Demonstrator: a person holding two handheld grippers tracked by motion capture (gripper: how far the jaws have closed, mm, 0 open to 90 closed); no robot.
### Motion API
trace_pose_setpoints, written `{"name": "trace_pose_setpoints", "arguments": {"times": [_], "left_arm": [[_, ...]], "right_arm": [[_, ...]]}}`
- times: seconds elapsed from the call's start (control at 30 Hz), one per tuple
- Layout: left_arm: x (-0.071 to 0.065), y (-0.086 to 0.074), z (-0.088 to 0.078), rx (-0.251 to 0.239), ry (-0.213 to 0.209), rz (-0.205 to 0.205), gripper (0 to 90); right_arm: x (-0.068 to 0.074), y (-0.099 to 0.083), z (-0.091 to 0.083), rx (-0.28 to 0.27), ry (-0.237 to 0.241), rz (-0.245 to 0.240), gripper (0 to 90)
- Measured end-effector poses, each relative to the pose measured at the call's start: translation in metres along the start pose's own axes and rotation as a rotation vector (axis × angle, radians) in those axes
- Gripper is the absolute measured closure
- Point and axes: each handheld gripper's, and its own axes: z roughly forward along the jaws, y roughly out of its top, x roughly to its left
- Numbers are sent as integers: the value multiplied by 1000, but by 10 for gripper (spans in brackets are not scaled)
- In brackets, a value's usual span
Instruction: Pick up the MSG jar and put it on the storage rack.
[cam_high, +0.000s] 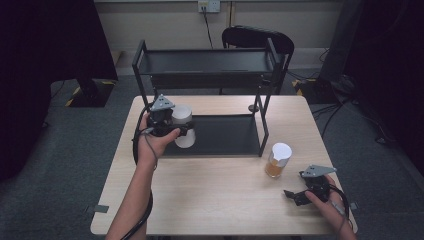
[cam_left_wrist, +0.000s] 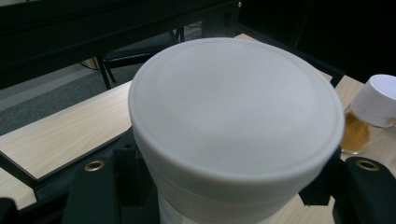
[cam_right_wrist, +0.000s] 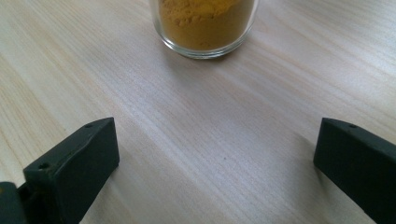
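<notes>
A white-capped jar (cam_high: 184, 126) is gripped by the left tongs (cam_high: 176, 128), closed tight on its sides. It is held above the black shelf (cam_high: 220, 135) at the shelf's left end, standing upright with its cap on top. The right tongs (cam_high: 295, 196) are held wide open, with nothing inside, near the spice jar (cam_high: 278, 160) on the surface (cam_high: 220, 195).

In the left gripper view the white-lidded jar (cam_left_wrist: 236, 126) hides its own contents and most of the jaws gripping it; its body runs off the edge at six o'clock. In the right gripper view the spice jar (cam_right_wrist: 205, 25) is cut off at twelve o'clock, lid unseen, and both jaws leave the frame below.
</notes>
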Motion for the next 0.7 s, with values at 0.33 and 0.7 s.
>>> {"name": "trace_pose_setpoints", "arguments": {"times": [0.33, 0.7], "left_arm": [[7, 14, -9, -13, -1, -7, 346], [8, 34, -19, -13, 20, 4, 346]], "right_arm": [[0, 0, 0, 0, 0, 0, 0], [0, 0, 0, 0, 0, -1, 0]]}}
